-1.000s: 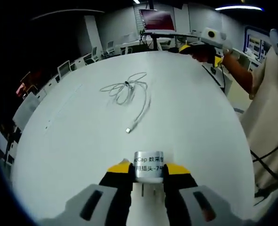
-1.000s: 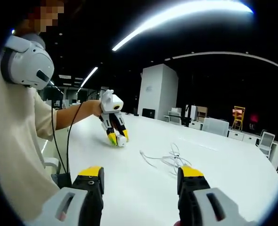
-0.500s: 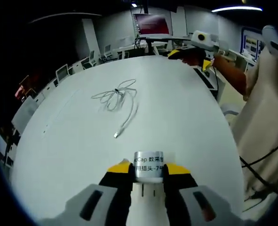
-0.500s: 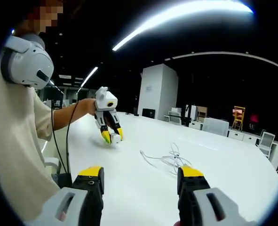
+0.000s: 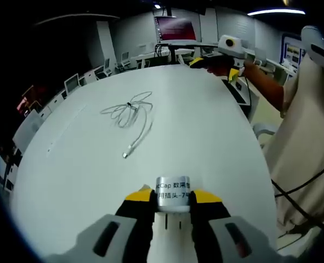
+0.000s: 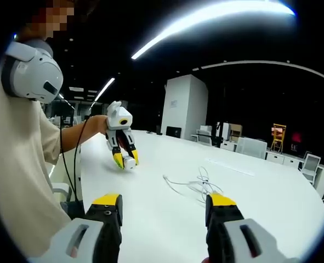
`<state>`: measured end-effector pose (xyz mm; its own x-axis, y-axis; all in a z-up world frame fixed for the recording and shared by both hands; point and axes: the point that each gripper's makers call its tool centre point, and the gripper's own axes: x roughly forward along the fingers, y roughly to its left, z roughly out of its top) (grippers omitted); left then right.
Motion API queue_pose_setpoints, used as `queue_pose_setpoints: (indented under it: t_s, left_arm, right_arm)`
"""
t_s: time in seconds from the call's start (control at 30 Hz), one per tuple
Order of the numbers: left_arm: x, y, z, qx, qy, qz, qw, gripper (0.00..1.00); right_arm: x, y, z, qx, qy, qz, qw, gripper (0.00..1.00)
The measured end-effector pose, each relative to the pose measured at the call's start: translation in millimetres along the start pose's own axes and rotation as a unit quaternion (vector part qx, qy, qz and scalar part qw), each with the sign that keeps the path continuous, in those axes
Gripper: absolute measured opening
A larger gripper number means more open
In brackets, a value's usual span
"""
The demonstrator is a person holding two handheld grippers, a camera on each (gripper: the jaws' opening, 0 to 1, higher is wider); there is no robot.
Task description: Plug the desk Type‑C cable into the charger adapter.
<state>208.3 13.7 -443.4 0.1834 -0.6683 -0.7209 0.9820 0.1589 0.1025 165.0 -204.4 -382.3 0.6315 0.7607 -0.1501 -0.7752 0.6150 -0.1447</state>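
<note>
The big white tabletop (image 5: 205, 142) carries a loosely coiled cable (image 5: 130, 109), its plug end lying free toward the person. The left tongs (image 5: 172, 198) are pinching the charger adapter (image 5: 172, 193) just above the surface; the right tongs (image 6: 163, 201) hang spread and empty, well apart from the cable. I'd say the adapter is in hand and the cable is not yet picked up, so the right tongs must next take the plug. The adapter's port faces away and the plug tip is too small to read.
</note>
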Motion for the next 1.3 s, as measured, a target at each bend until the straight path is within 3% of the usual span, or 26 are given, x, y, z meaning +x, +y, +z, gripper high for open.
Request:
queue_pose_setpoints:
  t_s: [0.6,1.3]
  left_arm:
    - [4,7.2,-15.2,-0.006,0.011,-0.006,0.9999,0.26]
    - [3,9.2,-17.0,0.001,0.015,-0.008,0.9999,0.26]
  right_arm:
    - [3,1,1.5,-0.004,0.002,0.002,1.0,0.6]
    - [6,2,8.7,-0.008,0.009,0.003,0.9999,0.6]
